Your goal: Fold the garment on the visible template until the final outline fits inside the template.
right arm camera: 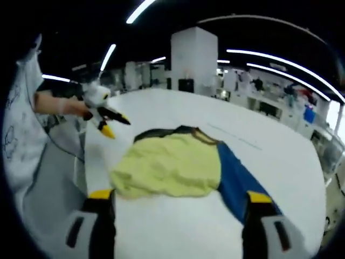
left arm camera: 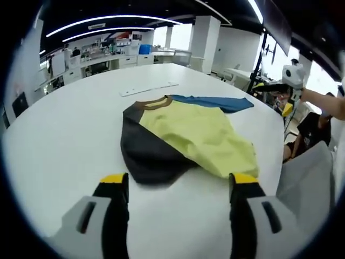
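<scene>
On table [left arm camera: 64,135], one garment [left arm camera: 194,135]; two sleeves

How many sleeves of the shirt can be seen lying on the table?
2. The black sleeve lies toward the left claw; the blue sleeve stretches off the far side, and in the right gripper view it runs toward the right claw.

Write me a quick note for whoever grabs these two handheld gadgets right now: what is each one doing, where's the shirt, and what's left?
Left gripper: open, empty, above the table near the shirt's dark sleeve.
Right gripper: open, empty, on the other side, near the blue sleeve.
Shirt: lies rumpled on the white table, yellow body loosely bunched, blue sleeve stretched out.
Done: no neat fold yet. I cannot make out a template outline.
Left: flatten it, fold sleeves and body into a compact shape.
</scene>
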A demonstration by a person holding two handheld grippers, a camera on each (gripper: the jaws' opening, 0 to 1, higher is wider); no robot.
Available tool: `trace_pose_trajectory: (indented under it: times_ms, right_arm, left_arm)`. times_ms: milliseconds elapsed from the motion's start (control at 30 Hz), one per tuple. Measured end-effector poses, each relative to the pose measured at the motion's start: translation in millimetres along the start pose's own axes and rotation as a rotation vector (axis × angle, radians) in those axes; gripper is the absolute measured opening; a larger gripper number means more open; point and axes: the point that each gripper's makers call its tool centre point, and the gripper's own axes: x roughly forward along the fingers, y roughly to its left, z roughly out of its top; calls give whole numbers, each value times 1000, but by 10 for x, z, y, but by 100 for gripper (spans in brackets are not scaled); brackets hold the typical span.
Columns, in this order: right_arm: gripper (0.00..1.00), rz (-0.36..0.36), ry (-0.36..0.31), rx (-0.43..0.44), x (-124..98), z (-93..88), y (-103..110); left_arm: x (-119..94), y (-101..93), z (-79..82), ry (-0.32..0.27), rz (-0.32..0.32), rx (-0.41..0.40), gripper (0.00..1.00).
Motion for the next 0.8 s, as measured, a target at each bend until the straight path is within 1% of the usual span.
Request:
trace_pose_trajectory:
  times_ms: [133, 200, 233, 267, 300, 333, 367, 433, 467, 533, 667, 767, 800]
  right_arm:
    - [98, 21, 10, -47, 92, 52, 175]
    - [92, 49, 6, -90, 154, 111, 331]
    - [91, 53, 7, -102, 178, 127, 398]
    - [91, 73, 7, -122, 233, 148, 503]
    - [91, 77, 8, -126, 243, 150, 521]
    - [88, 101, 17, -167, 317, 162, 650]
    - [86, 114, 21, -185, 351, 168, 716]
    - [87, 153, 36, -225, 438, 165, 880]
    - [87, 158, 39, -233, 485, 168, 936]
    - [86, 189, 54, -282, 552, 159, 1049]
    - [83, 203, 80, -365, 650, 150, 1129]
    - [80, 233, 124, -460, 737, 98, 1213]
    - [79, 238, 128, -489, 760, 96, 1238]
  left_arm:
    - [9, -13, 18, -12, 2, -9, 73]
    - [12, -13, 11, -15, 3, -15, 73]
    - [12, -19, 6, -15, 2, -17, 73]
    - [16, -20, -2, -15, 1, -18, 73]
    - [17, -25, -10, -14, 1, -18, 73]
    - [7, -43, -15, -13, -1, -16, 73]
    - [0, -52, -22, -12, -1, -17, 73]
    - [-3, -46, -29, -13, -1, -21, 73]
    - [-13, -56, -36, -13, 0, -23, 73]
    - [-27, -51, -38, -17, 2, -25, 73]
    - [-60, -33, -42, -20, 8, -22, 73]
    - [-71, -34, -63, -15, 2, -28, 74]
    - [-78, -37, -70, -13, 3, -22, 74]
